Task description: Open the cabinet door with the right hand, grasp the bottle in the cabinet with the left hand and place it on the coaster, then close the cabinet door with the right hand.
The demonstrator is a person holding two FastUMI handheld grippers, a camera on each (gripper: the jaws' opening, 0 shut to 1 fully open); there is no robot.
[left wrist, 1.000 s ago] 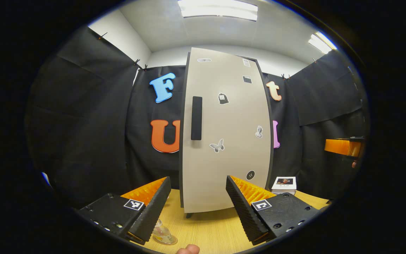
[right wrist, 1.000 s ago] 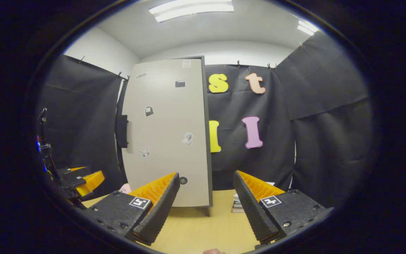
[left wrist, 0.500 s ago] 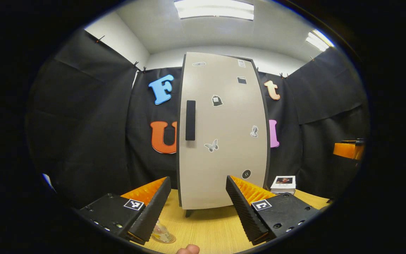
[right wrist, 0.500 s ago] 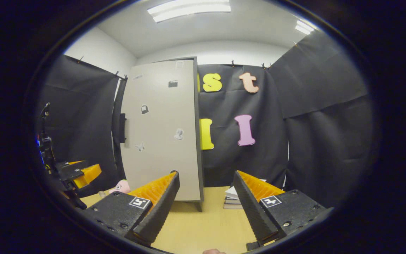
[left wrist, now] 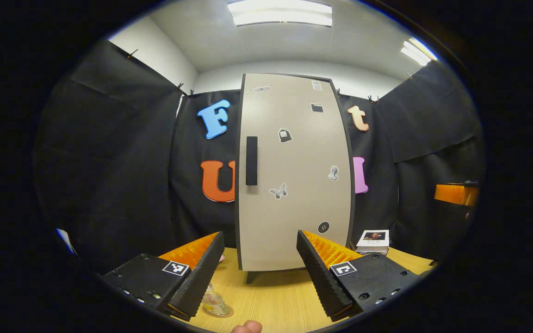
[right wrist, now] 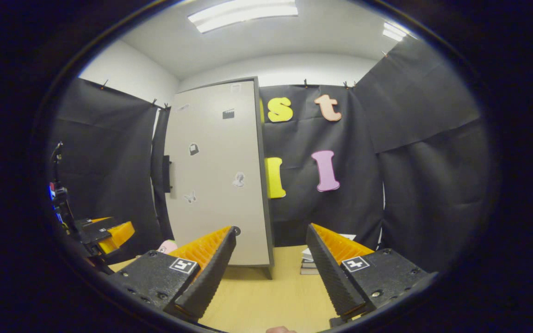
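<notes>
The tall beige cabinet [left wrist: 294,171] stands on the wooden table with its door flat against the front and its dark handle [left wrist: 251,160] on the left edge. A small clear bottle [left wrist: 212,301] stands upright on a round coaster [left wrist: 222,312] near the table's front, partly hidden behind a finger of my left gripper [left wrist: 260,238]. That gripper is open and holds nothing. My right gripper [right wrist: 271,230] is open too, hanging off the cabinet's [right wrist: 215,175] right front corner, well short of it. Each gripper also shows far off from the other: the right gripper [left wrist: 454,193] and the left gripper [right wrist: 109,231].
A short stack of books [left wrist: 374,240] lies right of the cabinet, also seen as books [right wrist: 310,259] between the right fingers. A small pink object [right wrist: 167,246] sits left of the cabinet's foot. The wooden table [left wrist: 271,300] runs forward of the cabinet.
Both grippers have drawn back slightly from the cabinet, which looks smaller and straighter now. The right view has swung a little to the right. Bottle and coaster have stayed put.
</notes>
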